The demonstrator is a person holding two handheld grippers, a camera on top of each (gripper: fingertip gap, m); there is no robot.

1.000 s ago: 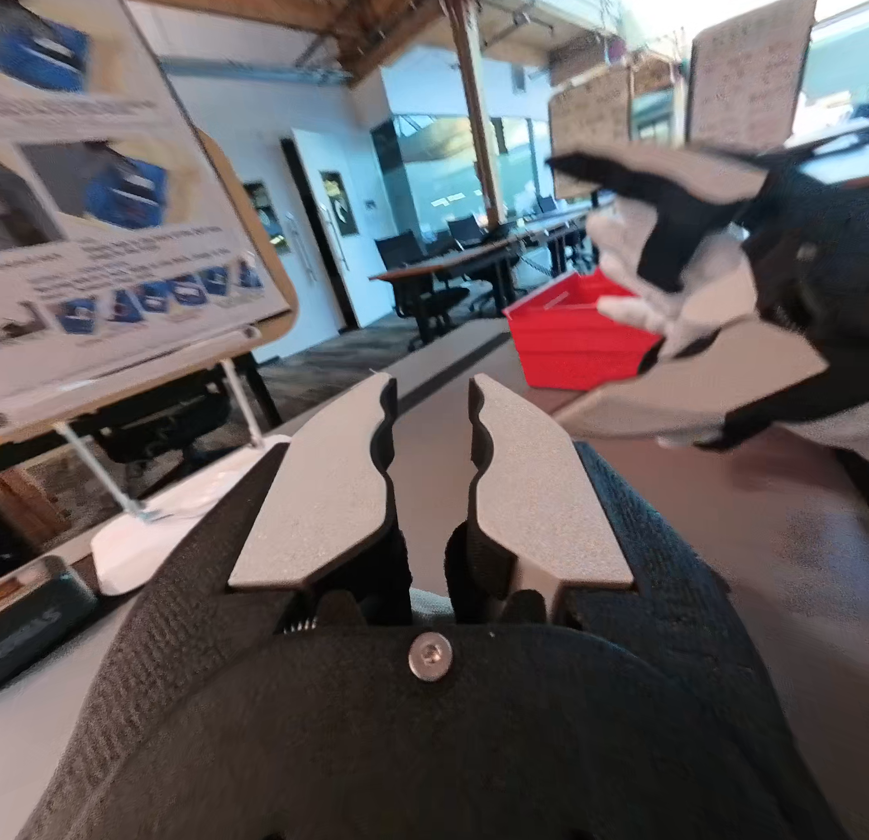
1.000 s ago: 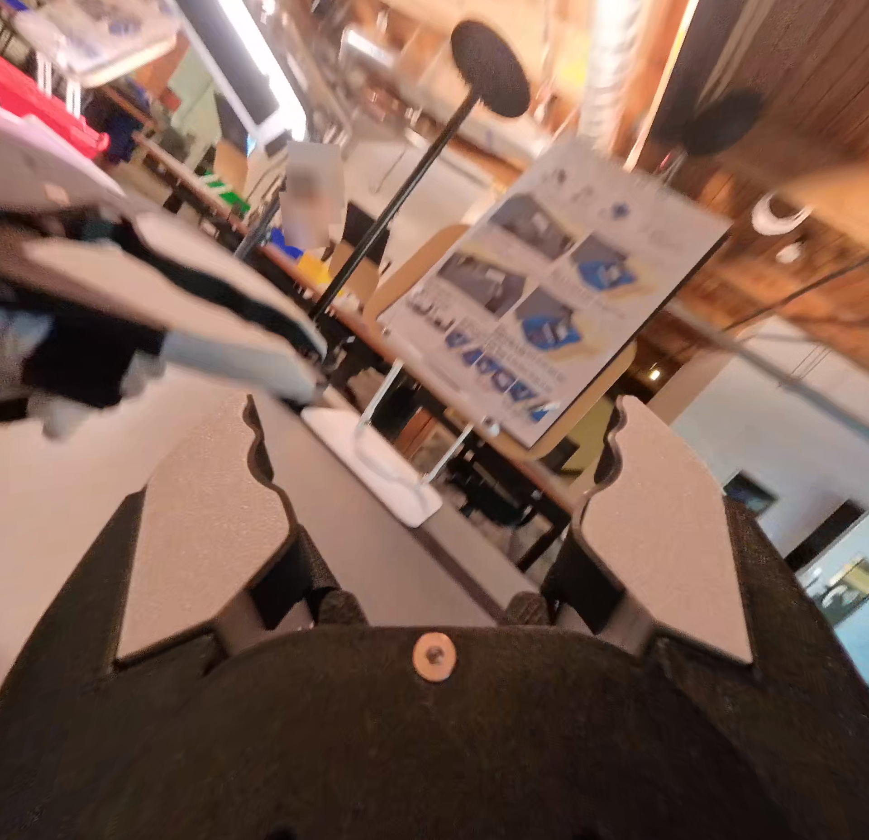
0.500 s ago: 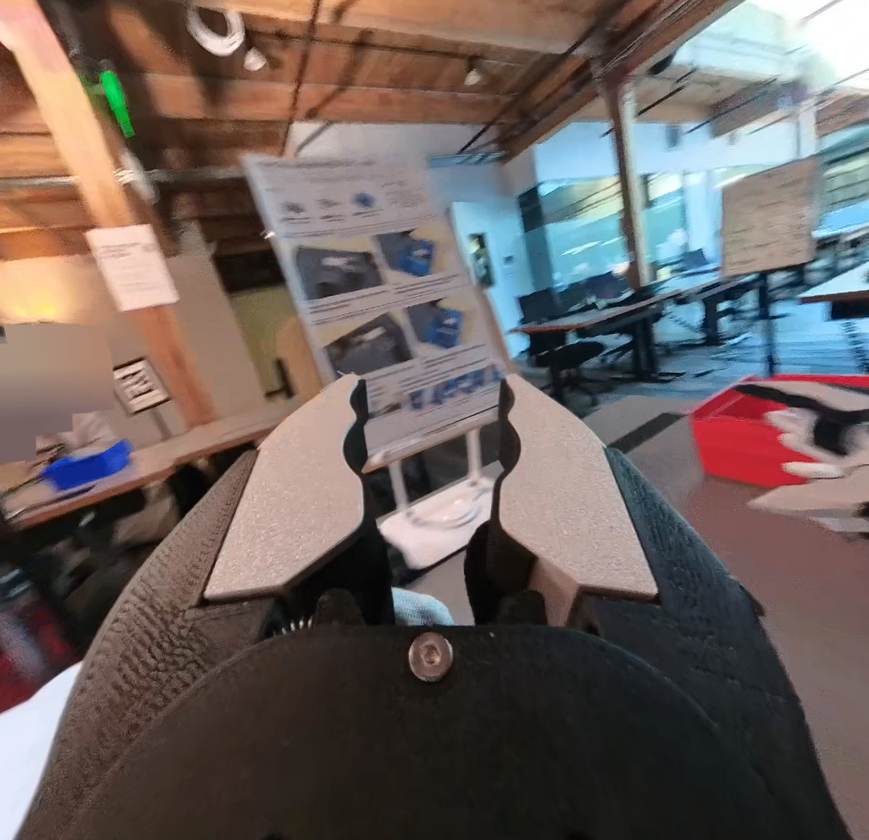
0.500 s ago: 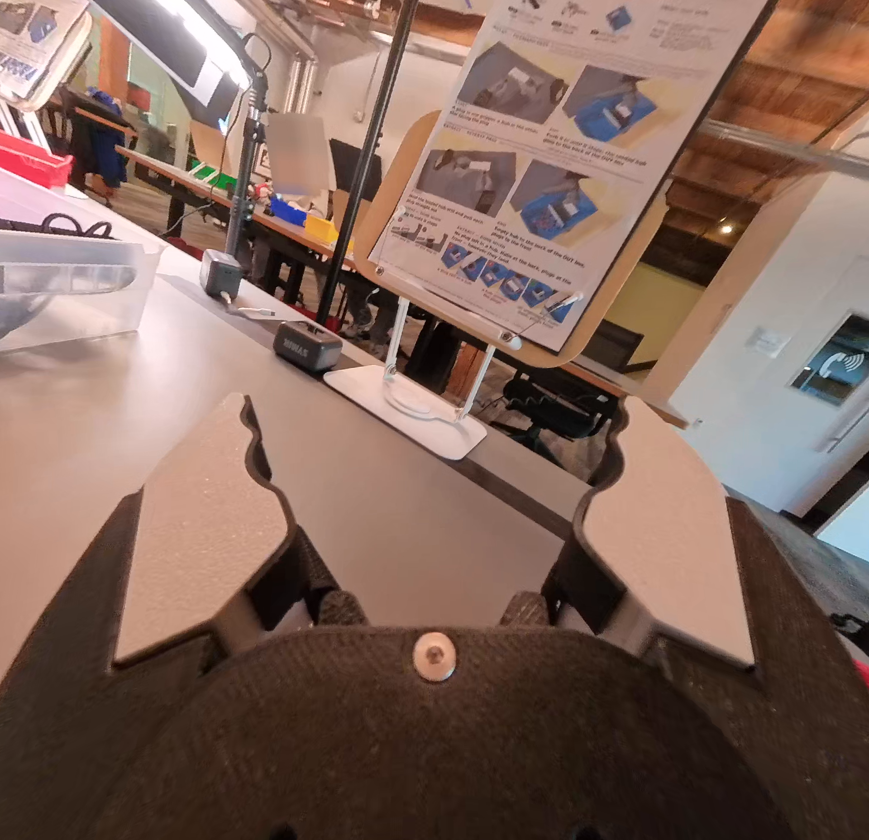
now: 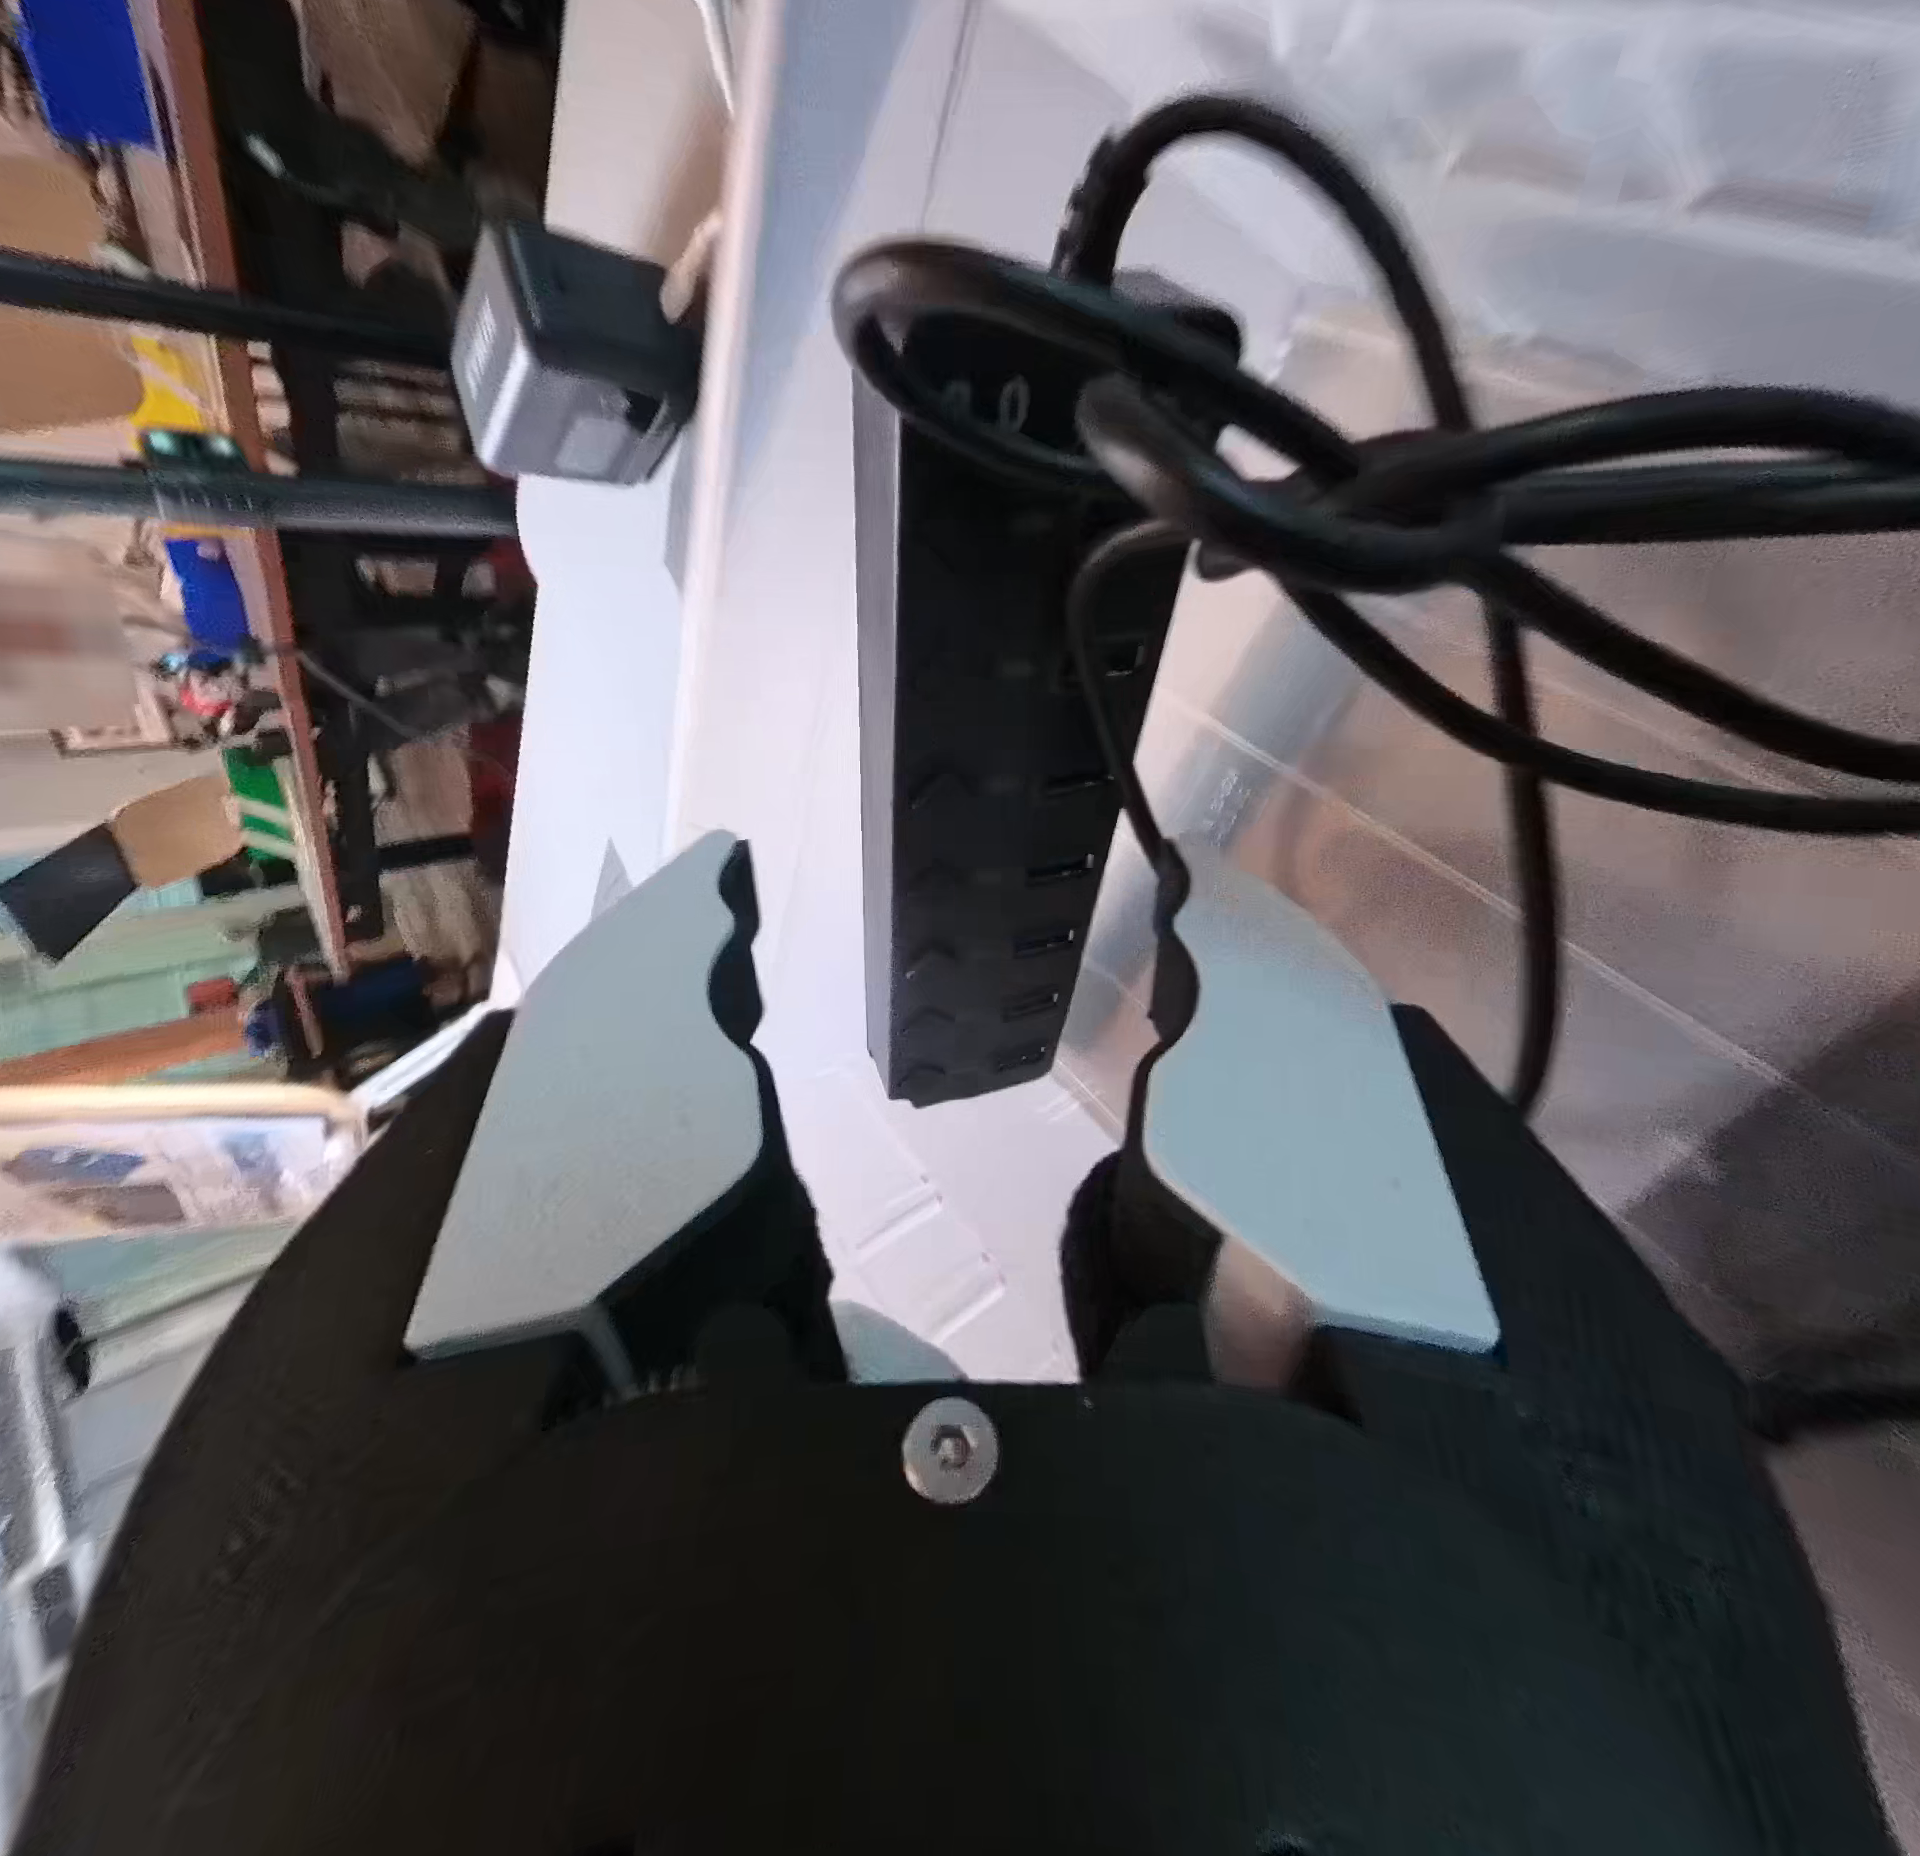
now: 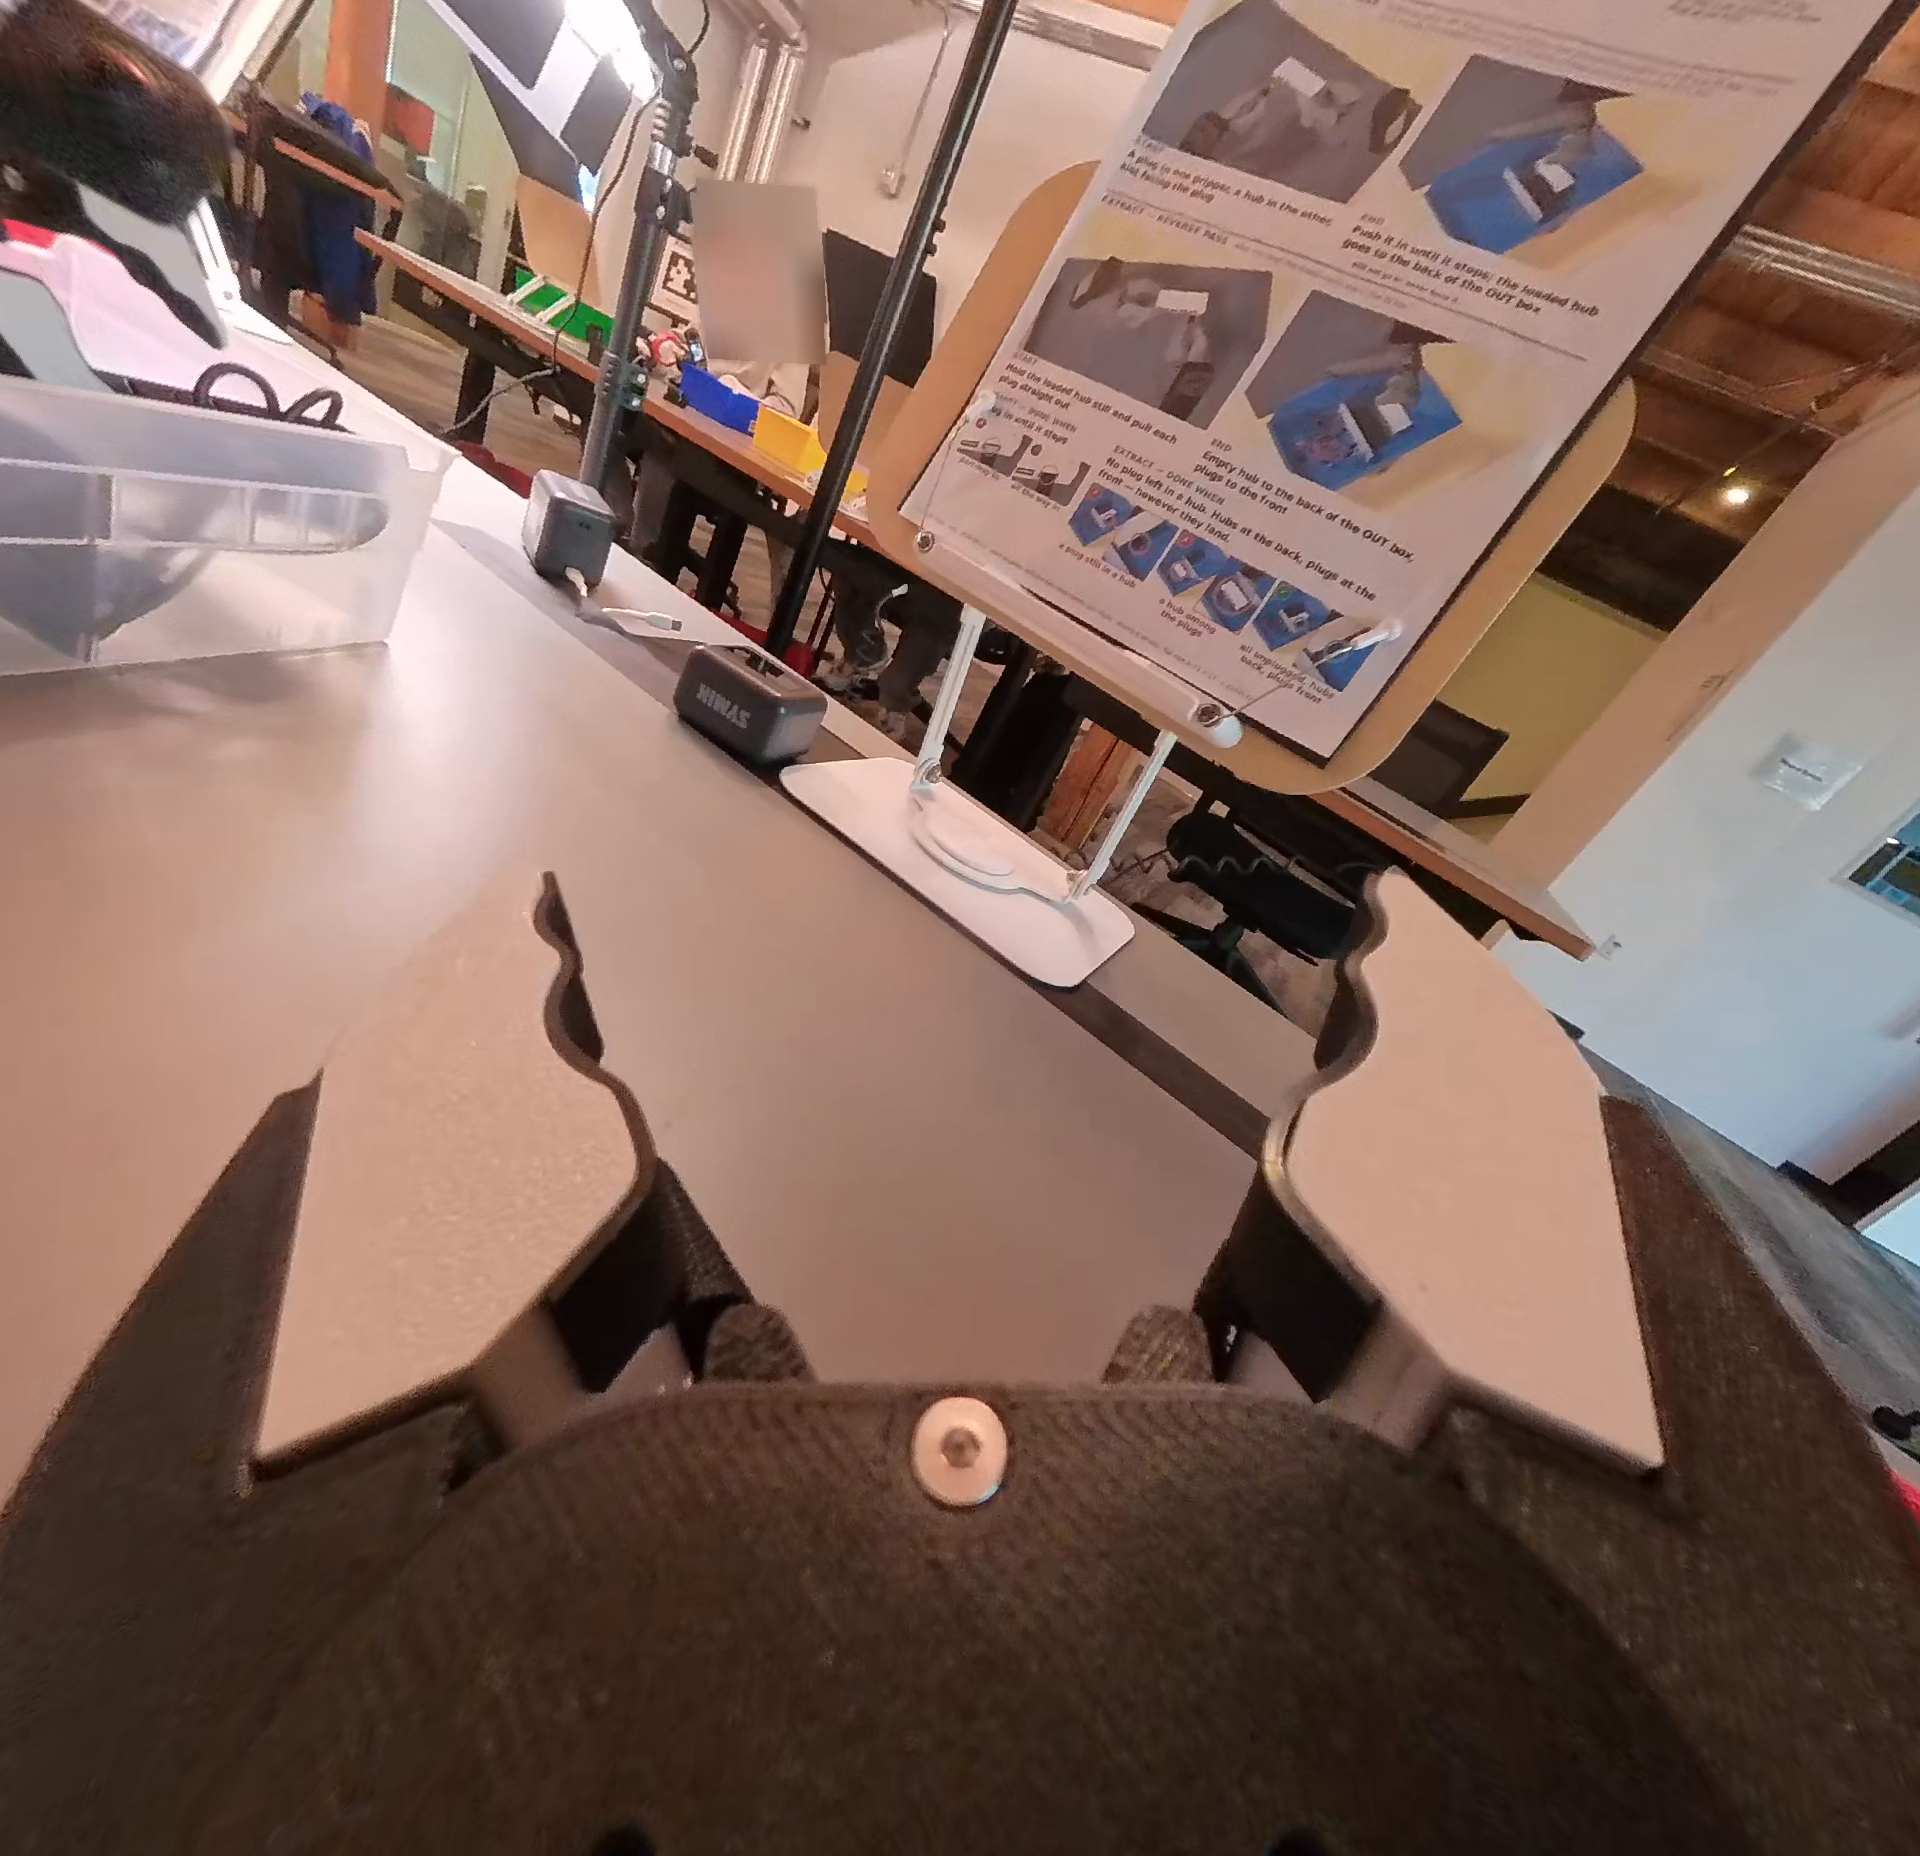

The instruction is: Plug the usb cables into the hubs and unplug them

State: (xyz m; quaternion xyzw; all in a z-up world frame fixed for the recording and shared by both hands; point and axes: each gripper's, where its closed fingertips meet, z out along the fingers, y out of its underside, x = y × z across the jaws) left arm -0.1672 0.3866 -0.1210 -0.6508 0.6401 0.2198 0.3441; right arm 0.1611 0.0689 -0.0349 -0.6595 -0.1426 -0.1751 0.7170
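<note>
Tools spread: left tool [image 5: 956,965] facing hub [image 5: 987,726]; right tool [image 6: 961,975] above table [image 6: 260,871].

office/lab | long desks [image 6: 540,320] | office chair [image 6: 1247,902] | instruction board [image 6: 1351,300]

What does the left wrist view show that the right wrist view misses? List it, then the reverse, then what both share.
Left only: the black hub in line with the open left gripper, under tangled cables.

Right only: the open right gripper over the table, the poster on its stand.

Both: the clear bin and a grey charger.
</note>
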